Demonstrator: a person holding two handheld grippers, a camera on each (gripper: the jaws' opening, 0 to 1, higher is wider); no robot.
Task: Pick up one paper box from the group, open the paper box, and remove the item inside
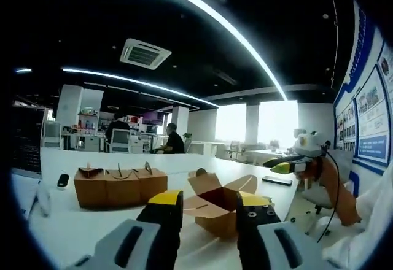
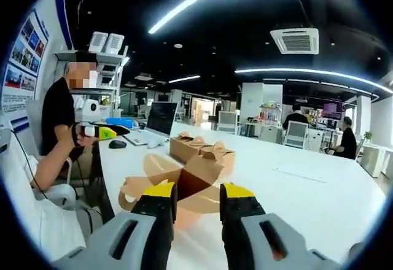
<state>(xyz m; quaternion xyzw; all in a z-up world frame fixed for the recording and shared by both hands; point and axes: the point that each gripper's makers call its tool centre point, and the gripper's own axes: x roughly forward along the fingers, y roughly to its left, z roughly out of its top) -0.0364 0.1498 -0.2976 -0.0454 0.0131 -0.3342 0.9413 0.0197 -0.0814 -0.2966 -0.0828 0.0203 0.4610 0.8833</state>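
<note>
I hold a pair of tongs in each hand over a white table (image 1: 92, 227). My left gripper (image 1: 209, 212) has its jaws parted, holding nothing, aimed at an open paper box (image 1: 221, 205) just ahead, its flaps spread wide. My right gripper (image 2: 195, 201) also has parted, empty jaws, facing the same open box (image 2: 184, 184) from the other side. I judge both are poised to reach inside. A row of closed boxes (image 1: 120, 187) sits near, waiting together.
</note>
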